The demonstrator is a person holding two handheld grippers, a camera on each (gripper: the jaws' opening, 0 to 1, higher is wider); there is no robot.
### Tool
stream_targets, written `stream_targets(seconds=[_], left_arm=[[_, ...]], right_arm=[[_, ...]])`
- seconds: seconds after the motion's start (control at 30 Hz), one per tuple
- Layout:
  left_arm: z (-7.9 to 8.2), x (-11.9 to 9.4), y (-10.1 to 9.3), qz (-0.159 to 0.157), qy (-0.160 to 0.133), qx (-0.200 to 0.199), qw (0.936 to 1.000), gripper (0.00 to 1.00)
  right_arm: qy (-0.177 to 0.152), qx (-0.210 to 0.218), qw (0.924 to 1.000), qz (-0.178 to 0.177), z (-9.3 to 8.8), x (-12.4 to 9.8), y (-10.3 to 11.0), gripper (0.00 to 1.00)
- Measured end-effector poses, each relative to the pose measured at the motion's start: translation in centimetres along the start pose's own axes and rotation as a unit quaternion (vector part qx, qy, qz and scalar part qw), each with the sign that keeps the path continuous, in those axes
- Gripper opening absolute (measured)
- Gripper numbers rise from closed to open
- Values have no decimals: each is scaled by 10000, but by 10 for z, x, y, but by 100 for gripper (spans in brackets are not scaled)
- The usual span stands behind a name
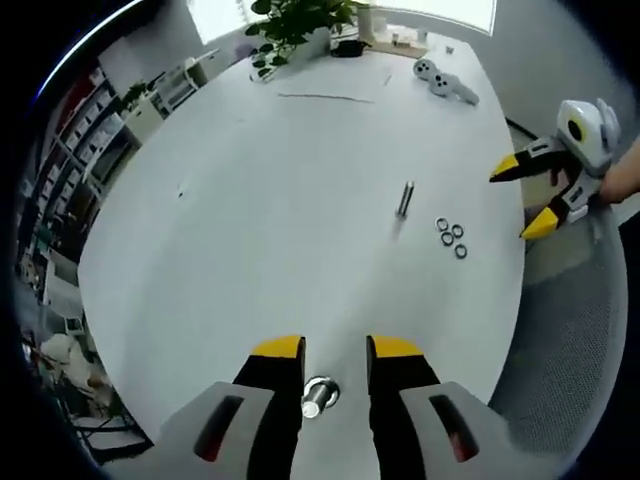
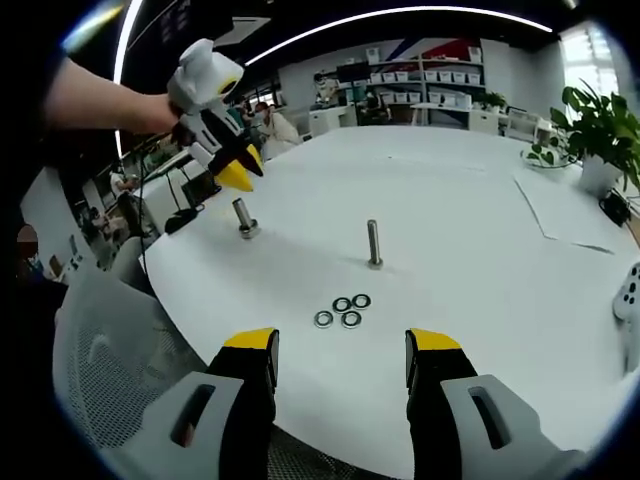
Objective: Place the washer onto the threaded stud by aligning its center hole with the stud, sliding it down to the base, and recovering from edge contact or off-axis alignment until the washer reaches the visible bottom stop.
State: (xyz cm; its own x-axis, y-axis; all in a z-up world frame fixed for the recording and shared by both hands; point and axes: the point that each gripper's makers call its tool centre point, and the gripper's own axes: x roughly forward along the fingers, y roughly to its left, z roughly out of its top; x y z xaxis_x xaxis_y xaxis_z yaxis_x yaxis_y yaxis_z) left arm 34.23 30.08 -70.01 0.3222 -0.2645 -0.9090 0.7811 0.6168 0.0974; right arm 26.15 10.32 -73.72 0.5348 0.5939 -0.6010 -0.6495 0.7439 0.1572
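Observation:
Four small metal washers (image 1: pixel 450 238) (image 2: pixel 342 310) lie in a cluster on the white table (image 1: pixel 260 220). A threaded stud (image 1: pixel 405 198) (image 2: pixel 373 243) stands upright just beyond them. A second stud (image 1: pixel 318 395) (image 2: pixel 243 217) stands near the table's edge. My left gripper (image 1: pixel 336 350) (image 2: pixel 235 172) hovers over that second stud, open, its jaws apart on either side and not touching it. My right gripper (image 2: pixel 341 345) (image 1: pixel 532 197) is open and empty, held off the table's edge, short of the washers.
A grey mesh chair (image 2: pixel 110 340) (image 1: pixel 570 340) sits at the table's edge by my right gripper. A potted plant (image 1: pixel 300 25) (image 2: pixel 600 125), white game controllers (image 1: pixel 445 80) and paper sheets (image 2: pixel 570 215) lie at the far side. Shelves and desks stand beyond.

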Motion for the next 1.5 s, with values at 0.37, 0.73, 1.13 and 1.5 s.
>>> stream_targets(seconds=[0.37,0.73,1.13,1.5], left_arm=[[20,20,-26,-232,13,196,9995,22],[32,43,-57,-495,99,307,9983,22],[35,65,-93,-792,330,548,9948,22],[35,82,-114,-954,483,494,9930,22]], right_arm=[[-14,13,10000,-11,1,-1,0,53],[-25,14,10000,-12,1,0,-1,53],[-48,20,10000,-6,2,-1,-1,53],[-40,27,10000,6,1,0,0,53]])
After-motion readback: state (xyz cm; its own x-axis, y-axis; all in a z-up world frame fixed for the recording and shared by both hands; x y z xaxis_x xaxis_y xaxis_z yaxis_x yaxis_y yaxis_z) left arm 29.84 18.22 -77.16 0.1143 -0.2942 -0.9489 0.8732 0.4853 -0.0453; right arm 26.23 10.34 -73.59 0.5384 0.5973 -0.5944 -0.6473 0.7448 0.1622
